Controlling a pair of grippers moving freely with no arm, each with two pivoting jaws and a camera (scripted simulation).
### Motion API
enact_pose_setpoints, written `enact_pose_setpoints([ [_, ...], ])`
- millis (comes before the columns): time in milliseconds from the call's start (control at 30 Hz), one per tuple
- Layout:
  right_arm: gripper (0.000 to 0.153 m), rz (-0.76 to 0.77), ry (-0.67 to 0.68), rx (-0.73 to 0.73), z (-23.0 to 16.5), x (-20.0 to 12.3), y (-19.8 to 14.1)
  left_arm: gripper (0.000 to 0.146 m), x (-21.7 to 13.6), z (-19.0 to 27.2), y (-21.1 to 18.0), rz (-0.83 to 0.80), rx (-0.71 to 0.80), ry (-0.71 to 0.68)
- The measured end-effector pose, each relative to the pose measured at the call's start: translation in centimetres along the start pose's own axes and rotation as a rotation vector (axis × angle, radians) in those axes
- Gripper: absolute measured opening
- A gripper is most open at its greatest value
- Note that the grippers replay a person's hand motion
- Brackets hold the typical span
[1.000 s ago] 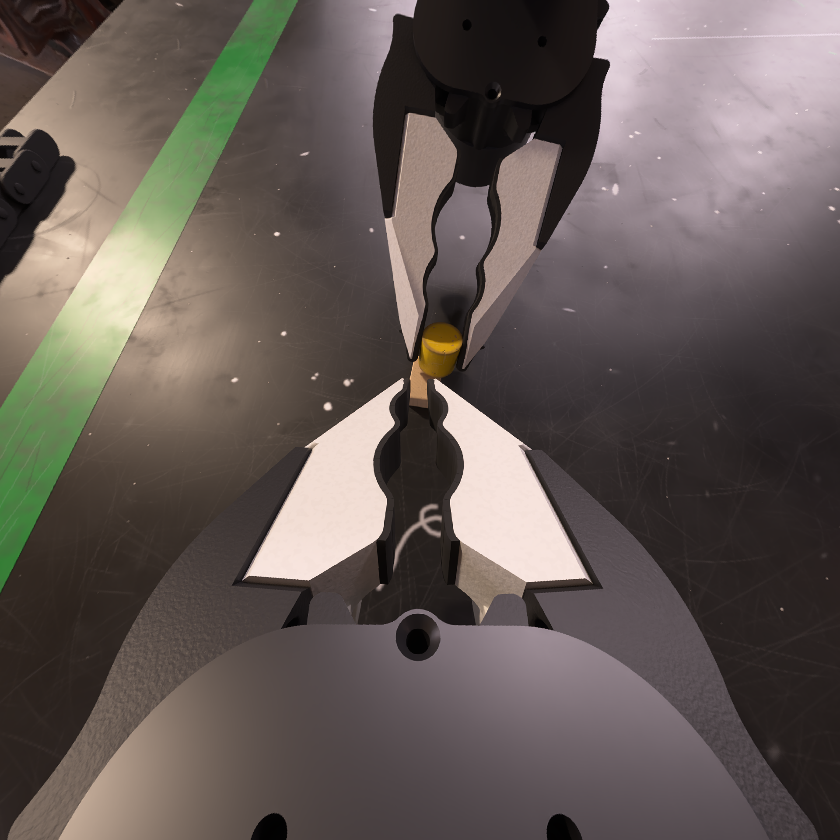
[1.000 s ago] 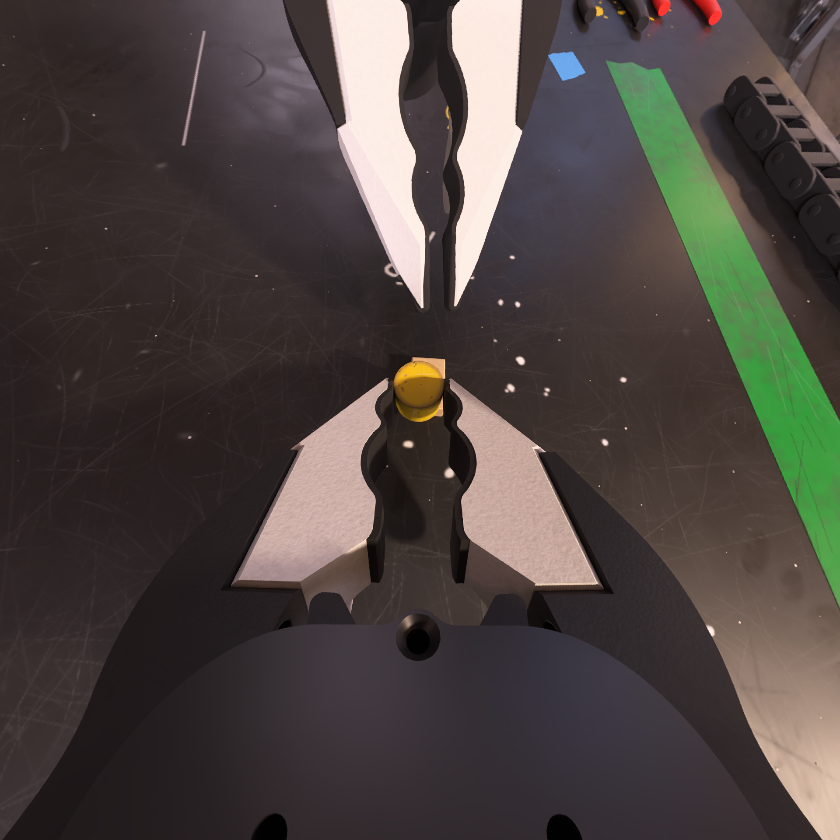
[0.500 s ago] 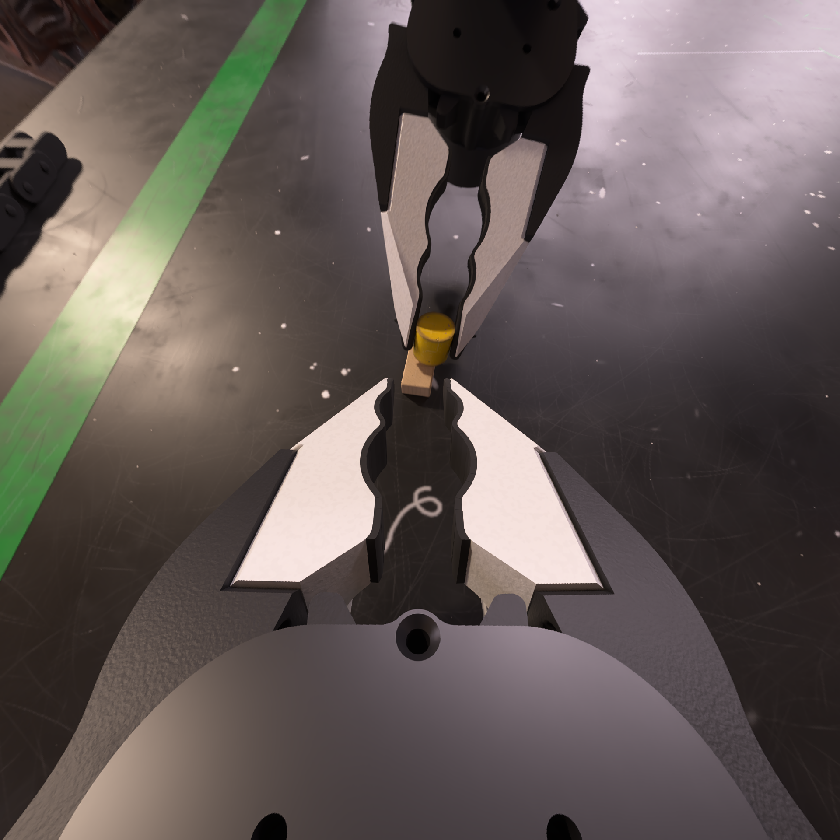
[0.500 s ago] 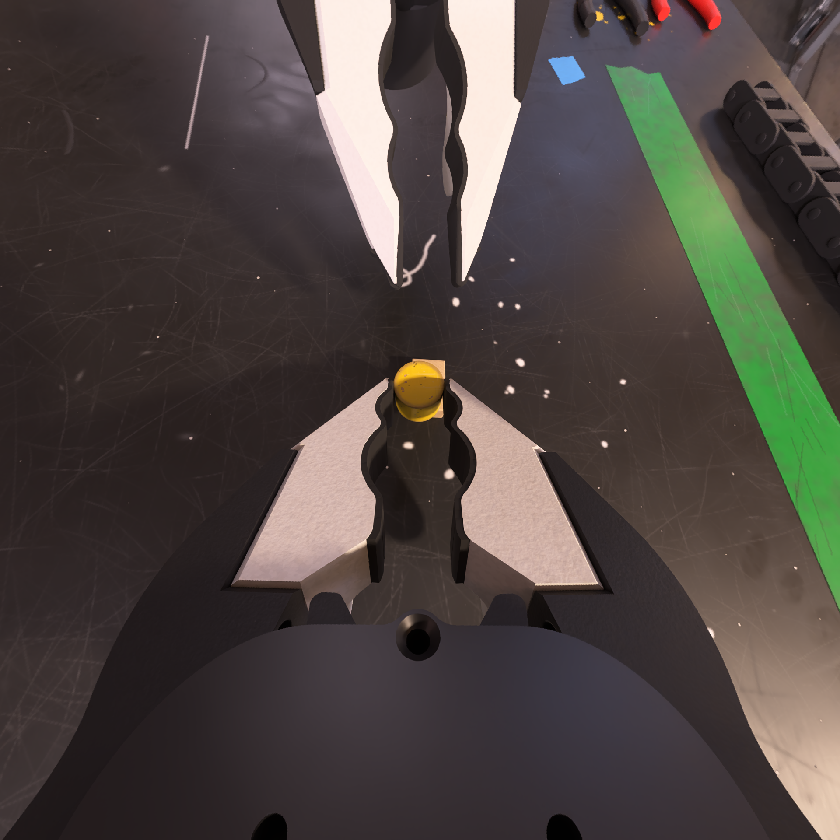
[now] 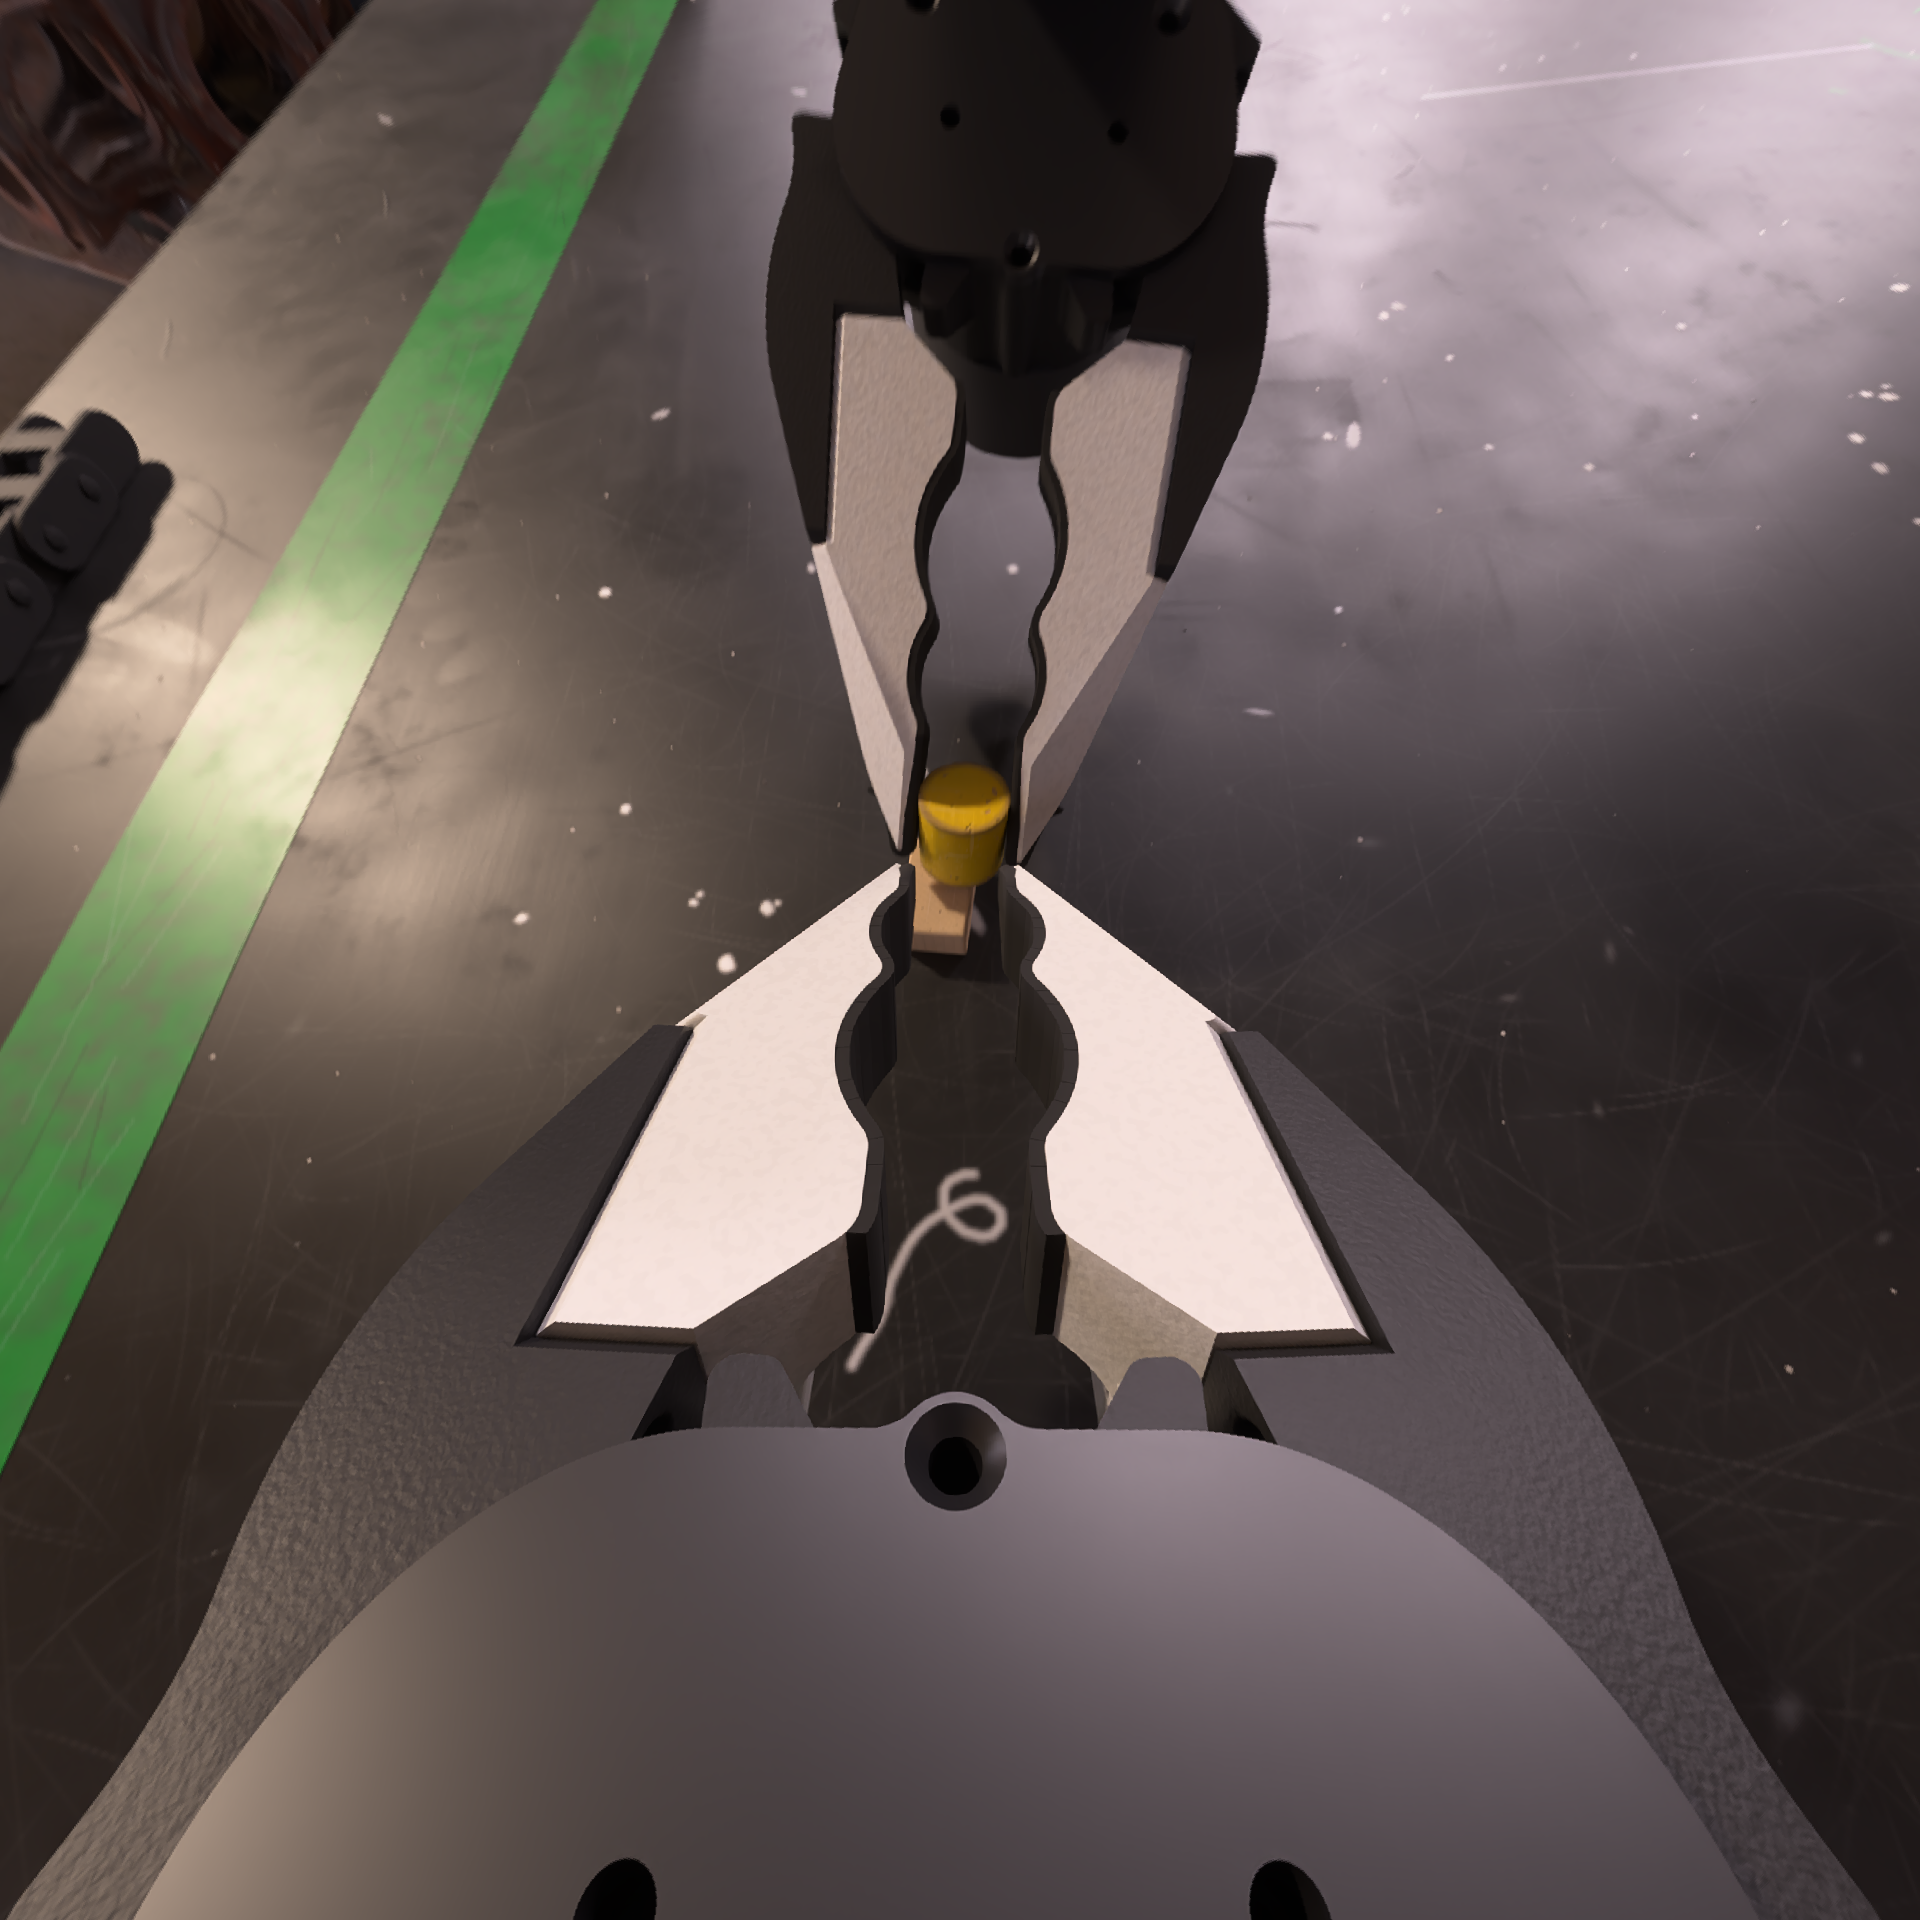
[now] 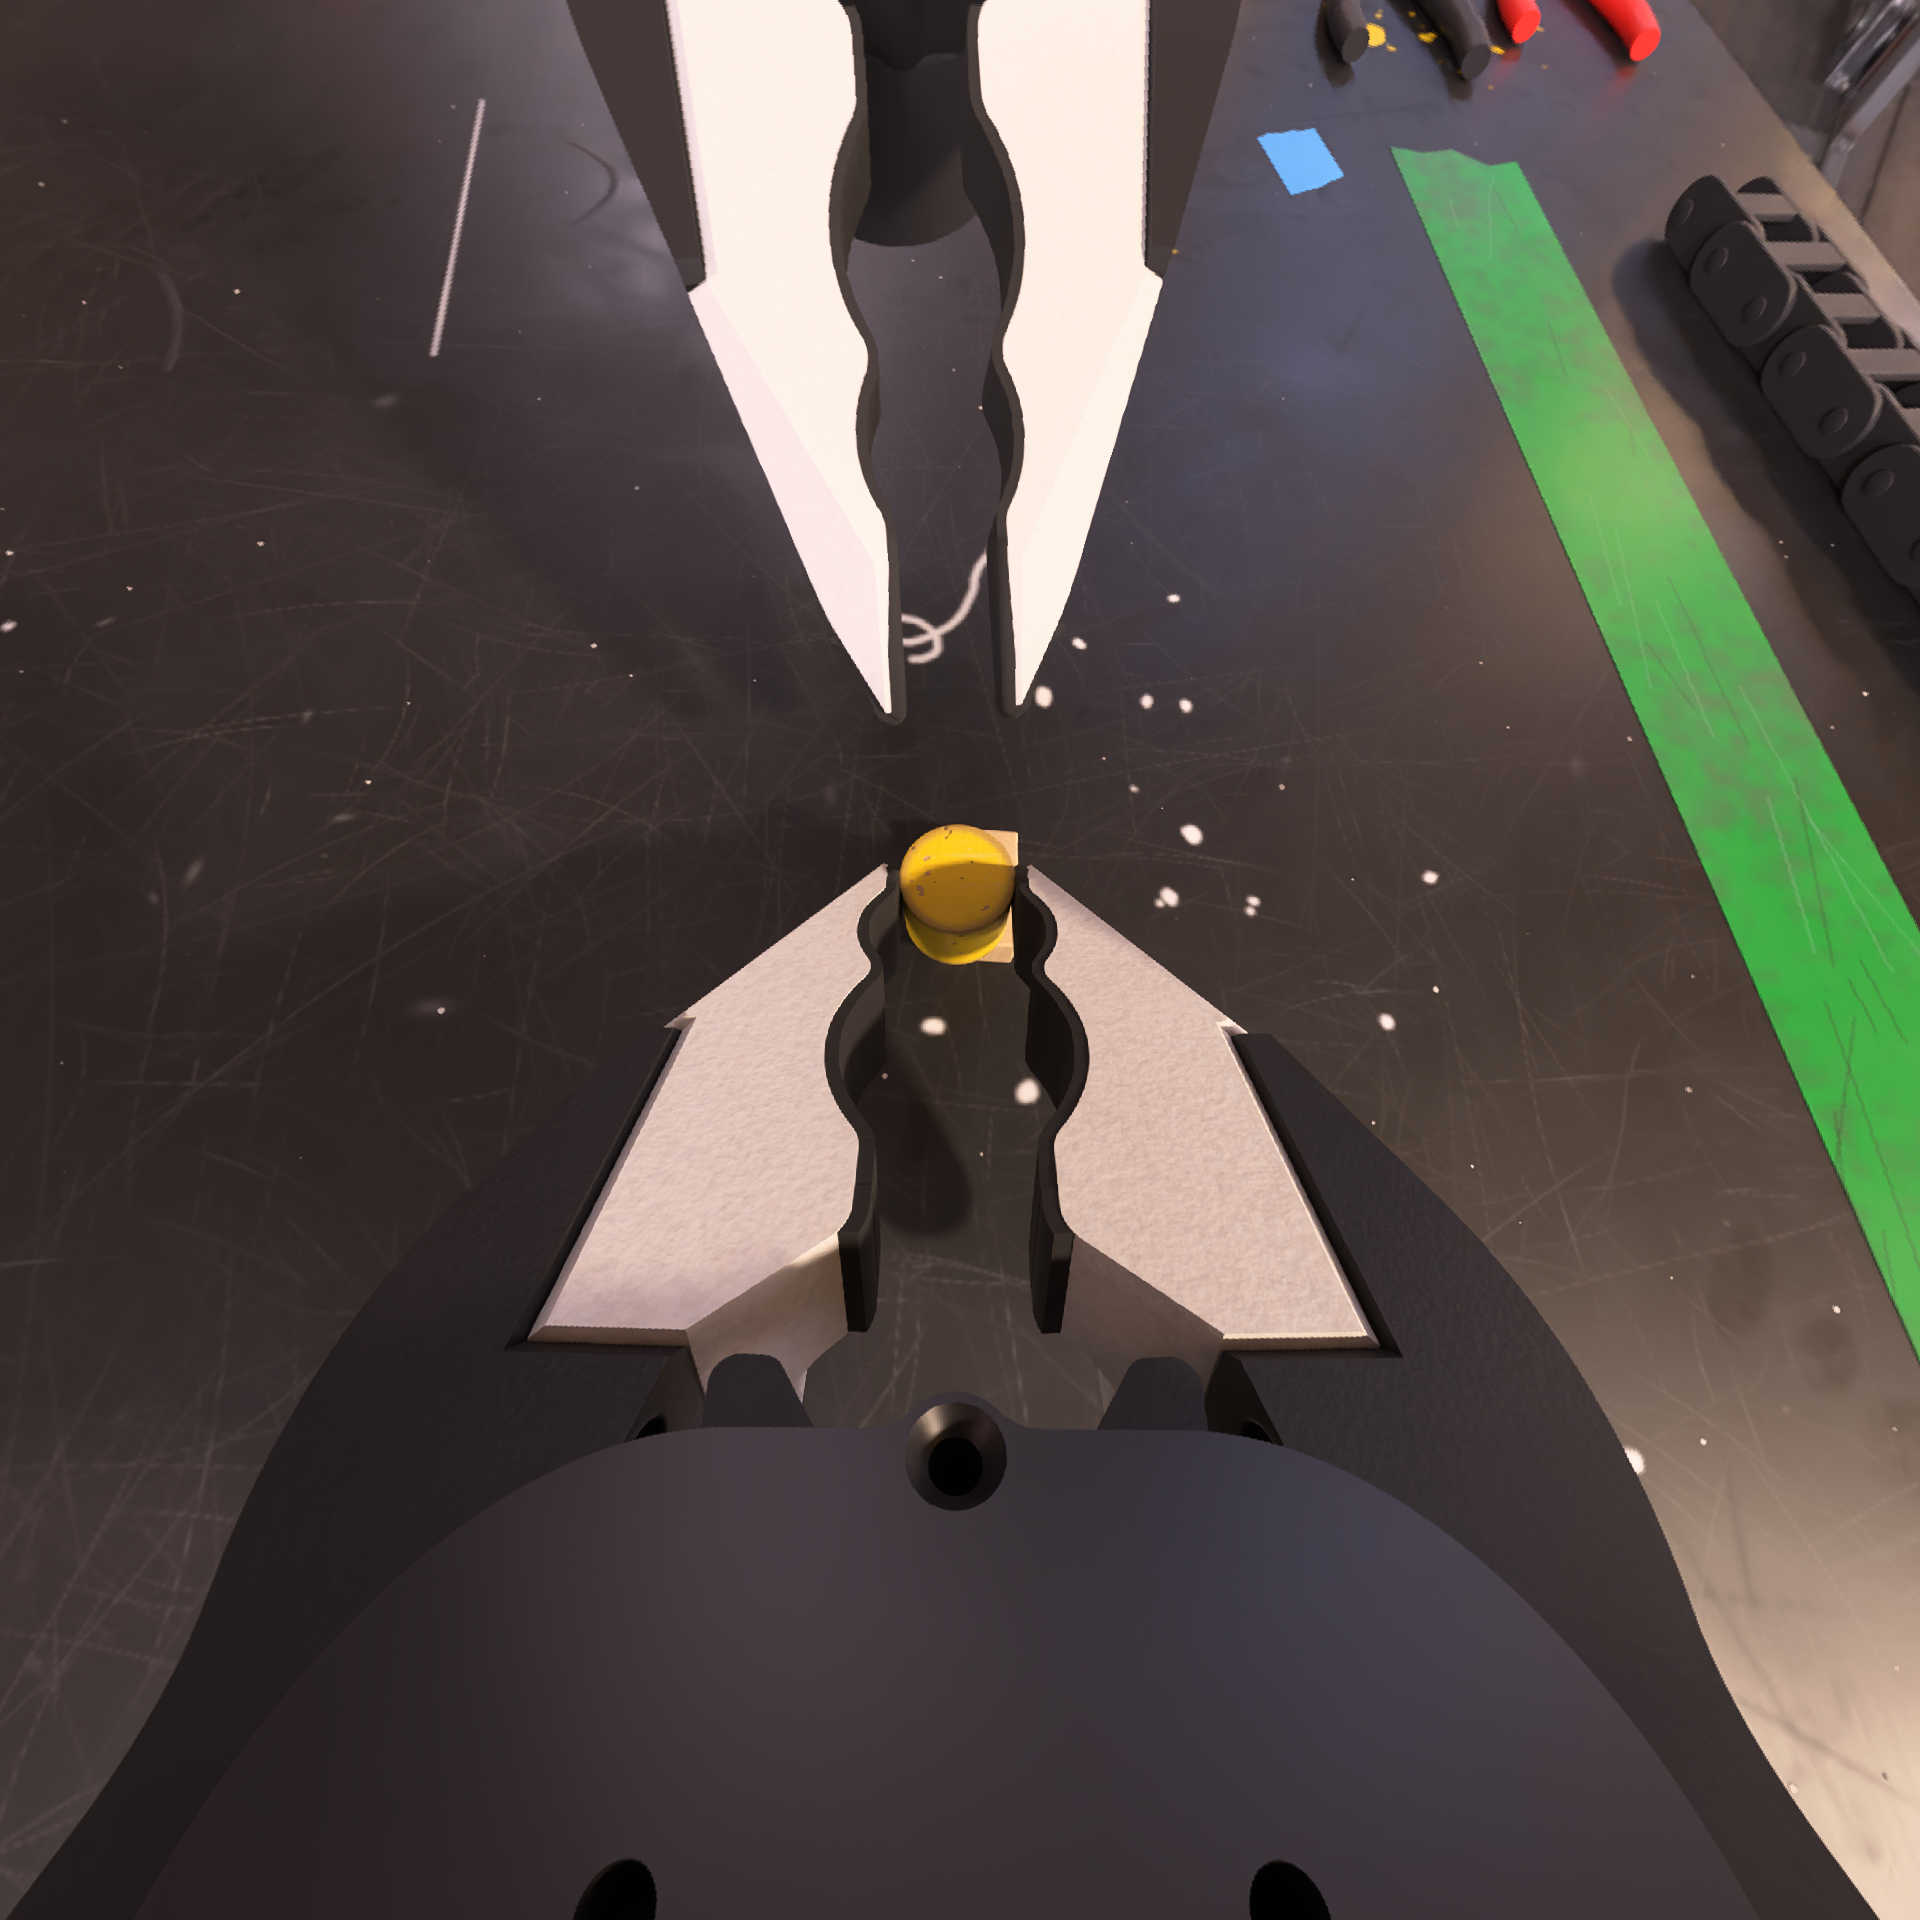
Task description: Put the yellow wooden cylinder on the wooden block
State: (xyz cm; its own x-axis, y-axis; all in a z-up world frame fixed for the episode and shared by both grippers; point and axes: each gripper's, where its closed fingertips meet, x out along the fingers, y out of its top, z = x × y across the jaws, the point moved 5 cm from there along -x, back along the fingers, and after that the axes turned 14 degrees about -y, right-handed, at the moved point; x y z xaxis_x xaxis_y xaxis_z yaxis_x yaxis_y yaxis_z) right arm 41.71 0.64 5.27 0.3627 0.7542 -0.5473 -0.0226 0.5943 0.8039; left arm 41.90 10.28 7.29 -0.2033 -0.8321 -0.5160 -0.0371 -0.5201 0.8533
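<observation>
Nearest, the right gripper (image 6: 956, 902) is gripping the yellow wooden cylinder (image 6: 954, 891), which is standing on the wooden block (image 5: 941, 923). Beyond, the left gripper (image 6: 951, 712) is hanging with fingers apart, holding nothing. Only the right wrist view is showing the far blue patch (image 6: 1299, 159); no writing is readable.

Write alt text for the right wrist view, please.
A gripper holds a yellow cylinder over a small wooden block on a dark scratched table. A second, open gripper points at it from opposite.
</observation>
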Motion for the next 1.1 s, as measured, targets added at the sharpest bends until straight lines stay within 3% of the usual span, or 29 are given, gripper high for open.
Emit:
enact_pose_setpoints([
  [333,0.021,-0.01,0.002,0.007,0.0,0.1,0.0,0.003,1.1,-0.2,0.7,-0.001,0.04,0.007],
  [1100,0.021,-0.022,0.02,0.034,0.3,0.7,0.3,0.002,0.8,-1.1,0.2,0.06,-0.032,-0.091],
])
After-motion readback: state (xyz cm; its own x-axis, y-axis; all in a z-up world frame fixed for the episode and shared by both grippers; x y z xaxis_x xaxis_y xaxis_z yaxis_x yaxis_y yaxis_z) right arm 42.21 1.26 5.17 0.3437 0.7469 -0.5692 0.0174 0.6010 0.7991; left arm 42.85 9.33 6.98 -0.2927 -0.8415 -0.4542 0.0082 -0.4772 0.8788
